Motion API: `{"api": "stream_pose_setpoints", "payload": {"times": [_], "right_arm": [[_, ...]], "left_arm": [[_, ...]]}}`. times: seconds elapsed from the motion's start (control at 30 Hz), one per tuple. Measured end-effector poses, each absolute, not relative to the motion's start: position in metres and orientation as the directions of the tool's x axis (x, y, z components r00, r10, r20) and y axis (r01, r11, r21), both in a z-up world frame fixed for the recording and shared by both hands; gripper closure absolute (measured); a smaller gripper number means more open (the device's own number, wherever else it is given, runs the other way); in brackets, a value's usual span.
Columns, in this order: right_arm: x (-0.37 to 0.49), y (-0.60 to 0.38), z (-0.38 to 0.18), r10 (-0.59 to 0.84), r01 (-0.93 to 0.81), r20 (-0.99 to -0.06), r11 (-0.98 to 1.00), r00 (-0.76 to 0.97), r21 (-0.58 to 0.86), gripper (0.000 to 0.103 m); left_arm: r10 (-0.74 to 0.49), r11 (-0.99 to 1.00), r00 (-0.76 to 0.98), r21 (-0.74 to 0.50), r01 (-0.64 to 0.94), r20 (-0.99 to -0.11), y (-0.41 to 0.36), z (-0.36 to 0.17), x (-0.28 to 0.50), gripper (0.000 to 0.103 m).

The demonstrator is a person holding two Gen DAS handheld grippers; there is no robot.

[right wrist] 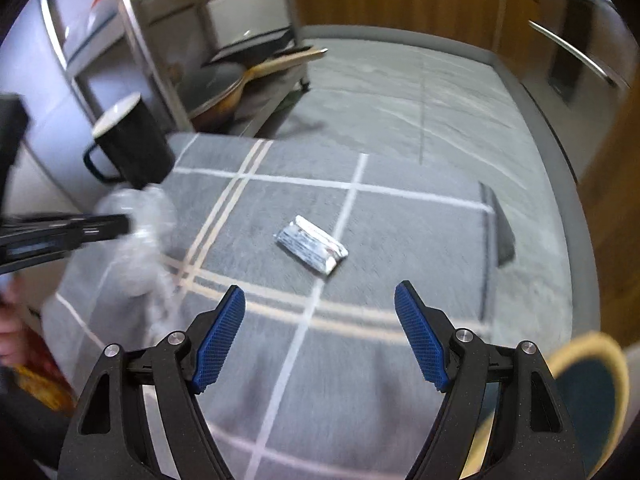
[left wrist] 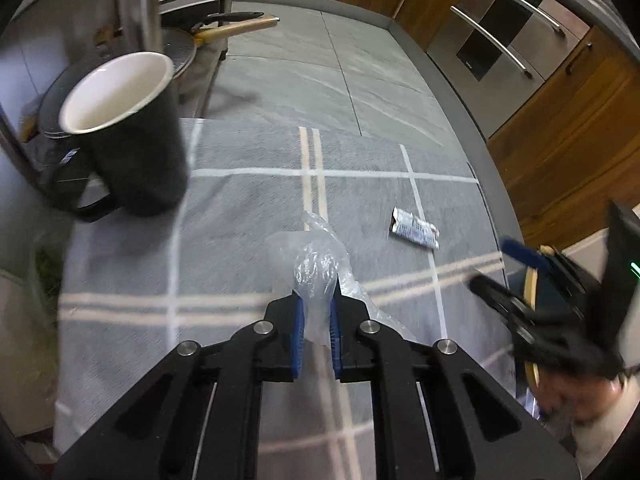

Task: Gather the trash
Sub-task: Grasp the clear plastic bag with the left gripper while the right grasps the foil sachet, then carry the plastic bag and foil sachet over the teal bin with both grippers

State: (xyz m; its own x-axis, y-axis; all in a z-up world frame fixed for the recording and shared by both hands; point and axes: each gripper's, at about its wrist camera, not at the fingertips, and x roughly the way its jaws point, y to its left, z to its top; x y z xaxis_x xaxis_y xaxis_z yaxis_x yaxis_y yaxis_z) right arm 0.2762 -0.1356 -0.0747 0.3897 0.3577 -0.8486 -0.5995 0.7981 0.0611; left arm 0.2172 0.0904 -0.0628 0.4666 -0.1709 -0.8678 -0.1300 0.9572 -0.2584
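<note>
My left gripper (left wrist: pixel 318 294) is shut on a crumpled clear plastic bag (left wrist: pixel 314 264), which bunches up between the blue pads above the grey checked cloth (left wrist: pixel 240 208). In the right wrist view the same bag (right wrist: pixel 140 236) hangs blurred at the left, pinched by the left gripper (right wrist: pixel 120 226). A silver foil wrapper (right wrist: pixel 311 246) lies flat on the cloth just ahead of my right gripper (right wrist: pixel 320 300), which stands open with nothing between its fingers. In the left wrist view the wrapper (left wrist: pixel 414 229) lies to the right of the bag, and the right gripper (left wrist: pixel 490 264) shows blurred at the right edge.
A black mug (left wrist: pixel 128 132) with a white inside stands on the cloth's far left corner. Behind it a metal rack (right wrist: pixel 136 48) holds a pan (right wrist: pixel 218 92) with a wooden handle. Grey stone worktop (left wrist: pixel 320 80) runs beyond the cloth. A round teal-and-cream rim (right wrist: pixel 584 392) sits at the right.
</note>
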Motion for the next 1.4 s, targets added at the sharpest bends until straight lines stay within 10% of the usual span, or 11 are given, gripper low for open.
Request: {"api": "stream_pose_setpoints", "payload": {"times": [0.43, 0.67, 1.4], "right_arm": [[0.310, -0.079, -0.122, 0.277, -0.714, -0.897, 0.697, 0.346, -0.060, 0.036], [0.309, -0.070, -0.120, 0.319, -0.705, -0.894, 0.709, 0.314, 0.006, 0.080], [0.214, -0.164, -0.052, 0.503, -0.519, -0.792, 0.806, 0.347, 0.285, 0.083]], "left_arm": [[-0.235, 0.953, 0.465, -0.297, -0.065, -0.854, 0.073, -0.042, 0.195, 0.093], [-0.251, 0.951, 0.472, -0.306, -0.042, -0.845, 0.061, -0.043, 0.206, 0.093], [-0.230, 0.967, 0.507, -0.256, 0.019, -0.831, 0.042, -0.030, 0.186, 0.093]]}}
